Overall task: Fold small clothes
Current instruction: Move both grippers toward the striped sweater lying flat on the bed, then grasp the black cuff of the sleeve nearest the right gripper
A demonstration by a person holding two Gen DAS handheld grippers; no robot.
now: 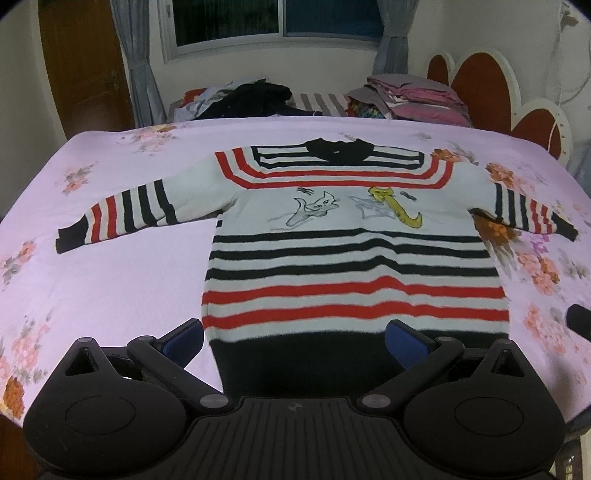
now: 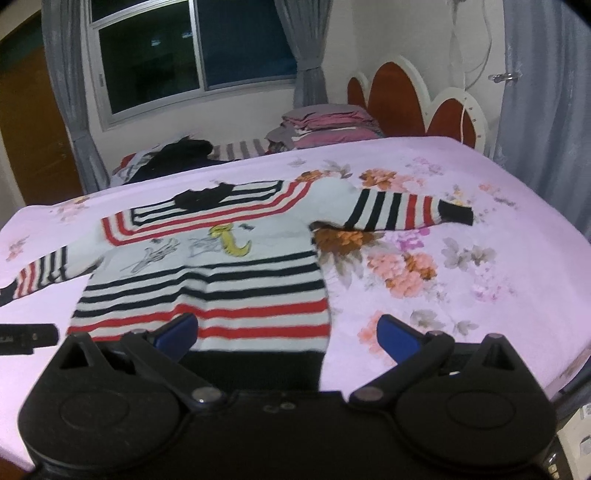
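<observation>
A small white sweater (image 1: pixel 354 258) with red and black stripes, a black collar and a black hem lies flat, face up, on the pink floral sheet (image 1: pixel 110 266), both sleeves spread out. My left gripper (image 1: pixel 293 341) is open above the hem's left part, holding nothing. The sweater also shows in the right wrist view (image 2: pixel 207 288). My right gripper (image 2: pixel 288 338) is open over the hem's right corner, empty. The right gripper's tip shows at the right edge of the left wrist view (image 1: pixel 580 319); the left gripper shows at the left edge of the right wrist view (image 2: pixel 27 336).
A pile of dark clothes (image 1: pixel 255 98) and a stack of folded pink and grey laundry (image 1: pixel 413 98) lie beyond the sheet's far edge. A red headboard (image 1: pixel 487 85) stands at the right. A window (image 1: pixel 277 18) and a wooden door (image 1: pixel 81 66) are behind.
</observation>
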